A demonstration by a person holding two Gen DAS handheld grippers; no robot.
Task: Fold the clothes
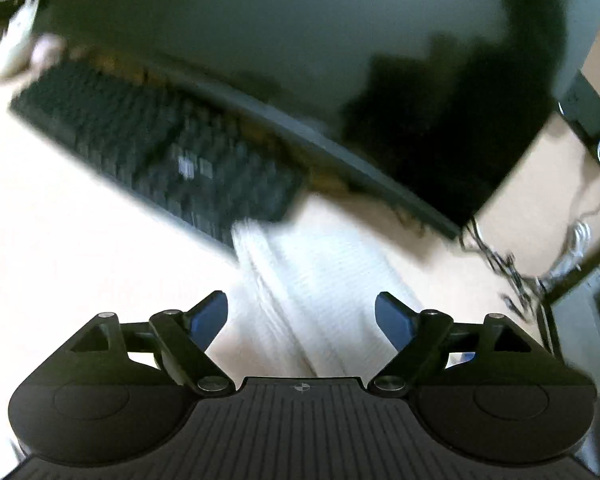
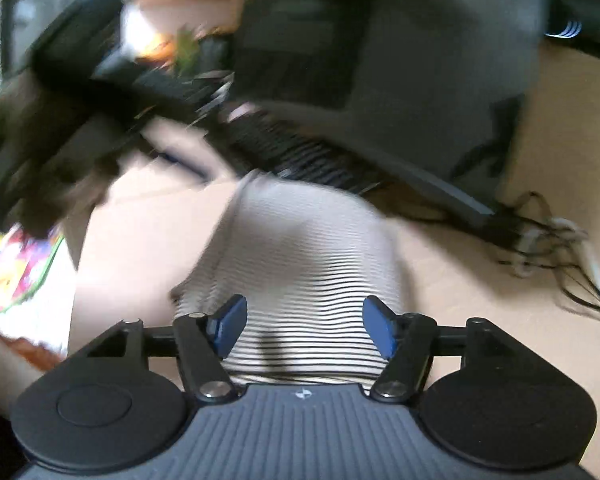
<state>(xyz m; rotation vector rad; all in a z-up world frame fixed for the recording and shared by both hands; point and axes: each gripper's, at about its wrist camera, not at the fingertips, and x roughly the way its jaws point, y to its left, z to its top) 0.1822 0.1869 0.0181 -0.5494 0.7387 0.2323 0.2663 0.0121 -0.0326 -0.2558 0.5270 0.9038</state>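
A white garment with thin dark stripes (image 2: 312, 256) lies folded on the pale wooden desk (image 2: 140, 232). It also shows in the left wrist view (image 1: 320, 288), blurred, stretching away from my fingers. My right gripper (image 2: 305, 326) is open just above the garment's near end, nothing between its blue pads (image 2: 230, 322). My left gripper (image 1: 301, 318) is open too, over the garment, its blue pads (image 1: 210, 316) wide apart and empty. Both views are motion-blurred.
A black keyboard (image 1: 156, 148) lies just beyond the garment, in front of a dark monitor (image 1: 300, 40). Tangled cables (image 1: 540, 264) lie at the right of the desk (image 1: 60, 240). Colourful printed material (image 2: 12, 268) sits at the desk's left in the right wrist view.
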